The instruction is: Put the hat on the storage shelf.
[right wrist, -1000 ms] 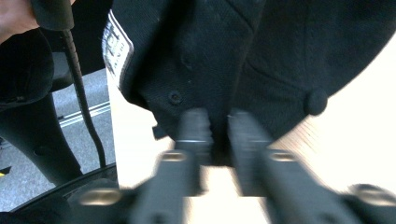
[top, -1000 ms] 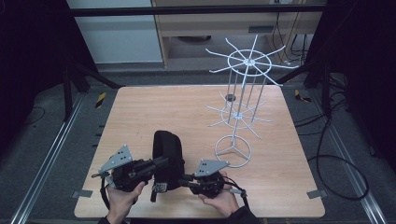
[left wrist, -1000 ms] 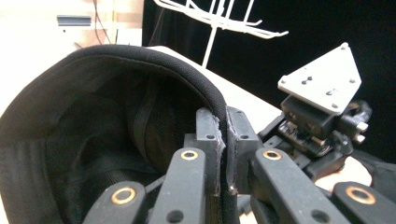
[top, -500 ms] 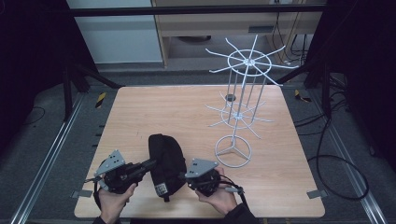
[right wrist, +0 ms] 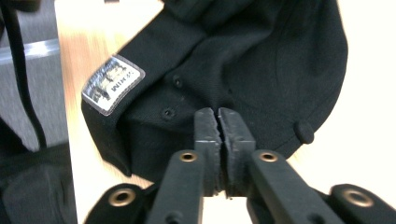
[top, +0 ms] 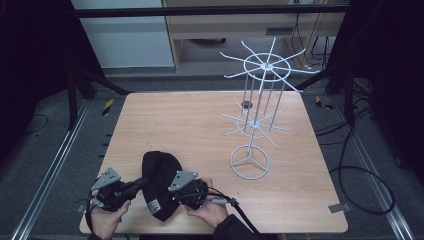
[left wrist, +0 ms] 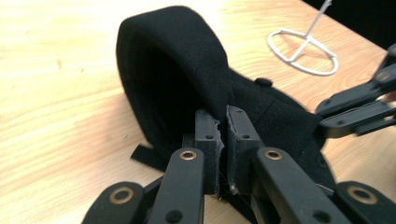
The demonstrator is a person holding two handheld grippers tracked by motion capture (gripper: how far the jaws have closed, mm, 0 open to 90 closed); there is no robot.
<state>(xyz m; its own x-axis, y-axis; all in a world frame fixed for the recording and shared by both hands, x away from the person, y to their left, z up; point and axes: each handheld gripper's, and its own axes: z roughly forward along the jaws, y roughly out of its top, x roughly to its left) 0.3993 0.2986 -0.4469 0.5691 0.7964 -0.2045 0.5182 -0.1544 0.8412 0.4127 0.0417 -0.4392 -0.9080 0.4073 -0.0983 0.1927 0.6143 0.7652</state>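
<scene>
Toward 6 o'clock on the table (top: 200, 125), a black cap (top: 159, 172) lies between both tools. Left gripper (left wrist: 223, 135) is pinched tight on its fabric edge; right gripper (right wrist: 220, 128) is likewise closed on a fold of cloth. Soft, light and floppy, it likely handles best gripped at the stiffer brim or band. A white wire rack (top: 260, 100) stands at 2 o'clock.

Black cap (top: 159, 184) lying at table's (top: 190, 125) near edge, btwn both grippers; left gripper (top: 136, 184) reaching it from left, right gripper (top: 176, 192) touching its right side. White wire rack (top: 257, 120) standing further back, right.
</scene>
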